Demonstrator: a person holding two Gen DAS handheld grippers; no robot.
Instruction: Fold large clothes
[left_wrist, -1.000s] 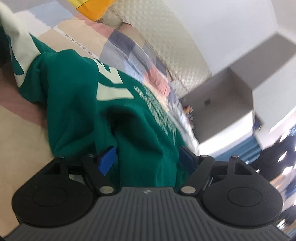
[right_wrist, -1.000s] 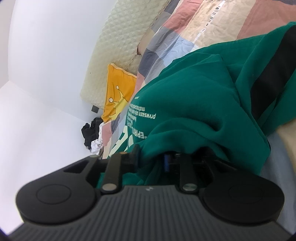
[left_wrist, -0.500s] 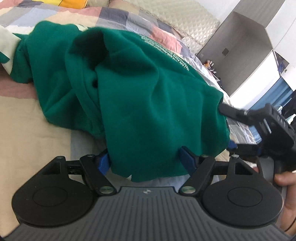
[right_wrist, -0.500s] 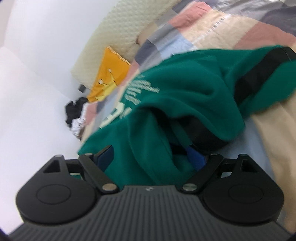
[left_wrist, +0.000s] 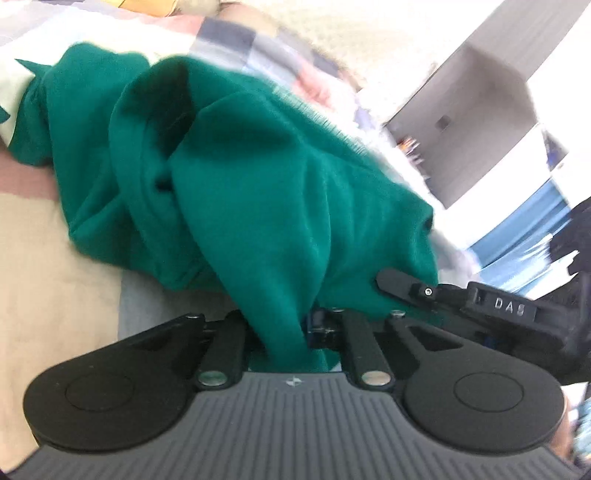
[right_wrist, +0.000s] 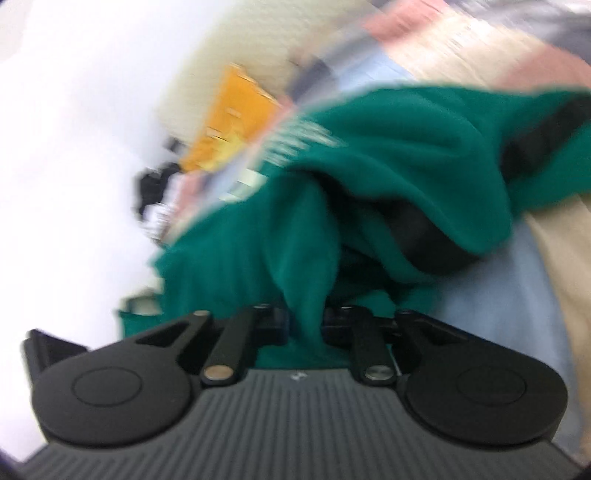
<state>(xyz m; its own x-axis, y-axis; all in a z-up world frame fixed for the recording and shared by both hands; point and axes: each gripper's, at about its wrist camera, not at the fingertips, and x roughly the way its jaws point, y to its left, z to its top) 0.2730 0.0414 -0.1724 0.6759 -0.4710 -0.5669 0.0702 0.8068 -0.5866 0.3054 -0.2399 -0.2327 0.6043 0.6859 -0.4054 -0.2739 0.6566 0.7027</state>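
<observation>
Comparing with half a second earlier, both sets of jaws, then spread around the cloth, were now clenched, left gripper (left_wrist: 286, 332) and right gripper (right_wrist: 306, 325) each pinching an edge of the bunched green sweatshirt (left_wrist: 251, 192) on the patchwork bedspread (left_wrist: 48, 280), the right's still closing, so spreading could probably begin.

The left hand-held gripper (left_wrist: 284, 332) has its jaws drawn in tight on a fold of green cloth (left_wrist: 258, 206), which runs down between them. The right hand-held gripper (right_wrist: 304, 328) is closing, its jaws pinching a ridge of the same cloth. In the left wrist view the right hand-held gripper reaches in from the right, its finger tip against the cloth just beside the left one's jaws.
</observation>
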